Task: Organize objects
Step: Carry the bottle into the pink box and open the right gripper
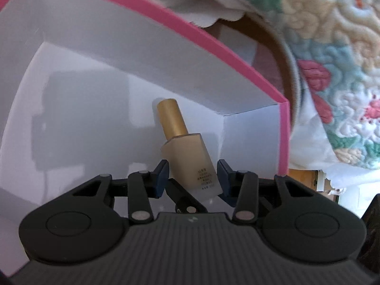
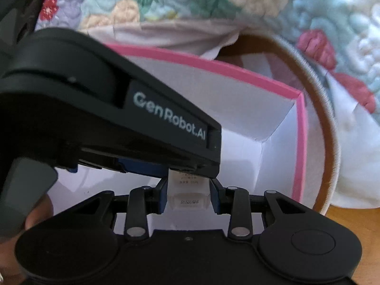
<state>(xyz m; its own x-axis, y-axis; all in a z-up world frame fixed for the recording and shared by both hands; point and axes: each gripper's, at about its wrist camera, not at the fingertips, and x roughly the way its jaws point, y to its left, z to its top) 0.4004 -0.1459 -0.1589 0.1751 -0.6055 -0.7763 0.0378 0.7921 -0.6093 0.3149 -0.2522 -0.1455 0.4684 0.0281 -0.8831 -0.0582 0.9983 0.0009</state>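
Clearly rigid, slick and breakable, the frosted beige glass bottle with gold cap (image 1: pixel 187 152) hangs over the pink-rimmed white cardboard box (image 1: pixel 237 57), left gripper (image 1: pixel 193 178) clamping its flat lower sides; right gripper (image 2: pixel 188 196) pinches a clear bottle (image 2: pixel 188 199) likewise.

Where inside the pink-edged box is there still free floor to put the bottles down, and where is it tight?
The white floor of the box is bare to the left of the gold-capped bottle, up to the far wall. It is tight by the right corner, where the left gripper and right gripper, holding a clear bottle, crowd together.
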